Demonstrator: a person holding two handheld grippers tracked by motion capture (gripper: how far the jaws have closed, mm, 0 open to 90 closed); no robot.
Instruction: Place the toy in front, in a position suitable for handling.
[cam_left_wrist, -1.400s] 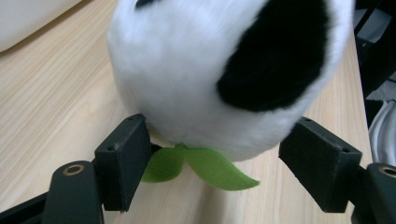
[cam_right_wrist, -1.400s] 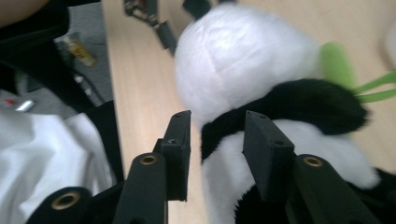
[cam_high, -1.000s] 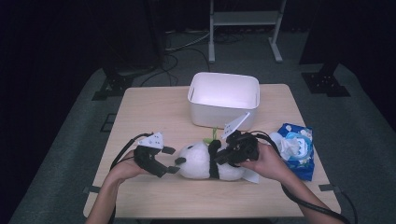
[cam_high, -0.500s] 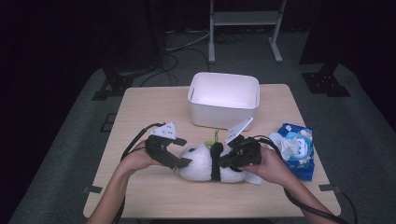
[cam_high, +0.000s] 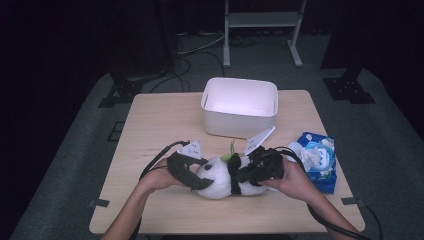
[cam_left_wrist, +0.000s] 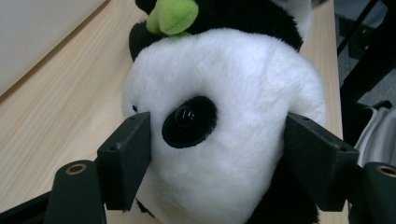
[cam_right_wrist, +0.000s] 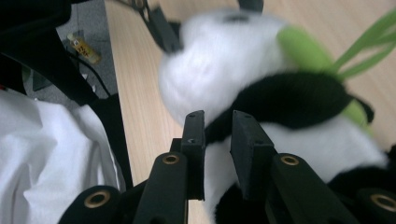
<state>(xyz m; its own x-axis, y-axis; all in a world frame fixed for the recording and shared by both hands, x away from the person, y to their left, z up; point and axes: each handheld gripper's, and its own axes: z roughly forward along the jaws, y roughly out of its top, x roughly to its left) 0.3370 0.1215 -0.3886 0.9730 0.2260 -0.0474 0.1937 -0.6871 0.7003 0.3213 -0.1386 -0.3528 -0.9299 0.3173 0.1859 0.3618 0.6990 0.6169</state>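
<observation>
Two grippers of mine meet on one toy: a stuffed panda (cam_high: 220, 176) lying on its side on the wooden table (cam_high: 150, 125), near the edge closest to me, at 6 o'clock from the white tub (cam_high: 240, 106).

My left gripper (cam_left_wrist: 217, 161) has its jaws spread wide around the panda's white head, one pad pressing the fur at 9 o'clock beside the black eye patch, the other at 3 o'clock against the cheek. The head fills the gap between them, so I call that a hold.

My right gripper (cam_right_wrist: 217, 140) has its jaws nearly together, with a narrow slot left; they have just been opening a little. A fold of the panda's black-and-white fur sits in that slot, pinched.

At 3 o'clock from the panda lies a blue packet (cam_high: 317, 160), just beside my right hand (cam_high: 292, 175).
</observation>
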